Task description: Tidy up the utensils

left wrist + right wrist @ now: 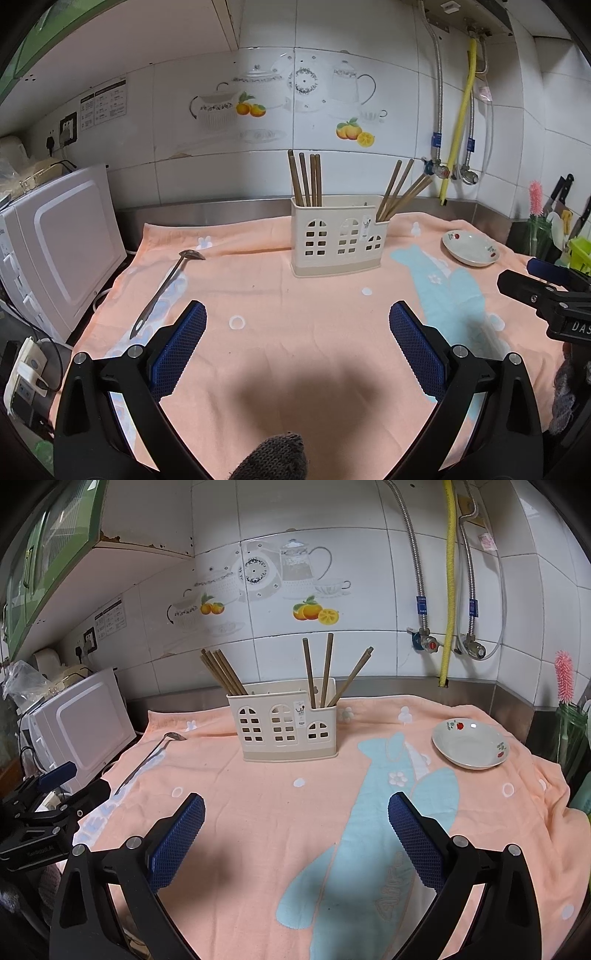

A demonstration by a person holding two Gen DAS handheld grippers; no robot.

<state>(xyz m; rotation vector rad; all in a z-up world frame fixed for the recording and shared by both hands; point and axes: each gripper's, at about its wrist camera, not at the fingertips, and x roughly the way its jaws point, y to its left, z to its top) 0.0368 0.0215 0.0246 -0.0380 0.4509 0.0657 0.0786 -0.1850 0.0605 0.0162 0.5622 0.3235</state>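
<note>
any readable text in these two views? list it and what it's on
"DAS": cut off at the frame edge, on the right gripper body.
Left gripper body print: blurred.
Wall notice sheet: too small.
Utensil holder sticker: too small.
Towel embroidery: unclear.
Blue pipe tags: unreadable.

White glossy wall tiles (369,590) cover the kitchen wall, some printed with teapots (304,566) and oranges (314,613). A steel backsplash (399,686) runs along the rear edge of the counter. Metal hoses (415,561) and a yellow pipe (450,572) hang down to valves near the right rear corner. A green cupboard (44,554) is mounted high on the left, with a wall socket (88,638) below it. A white microwave (62,240) stands at the left edge.
</note>
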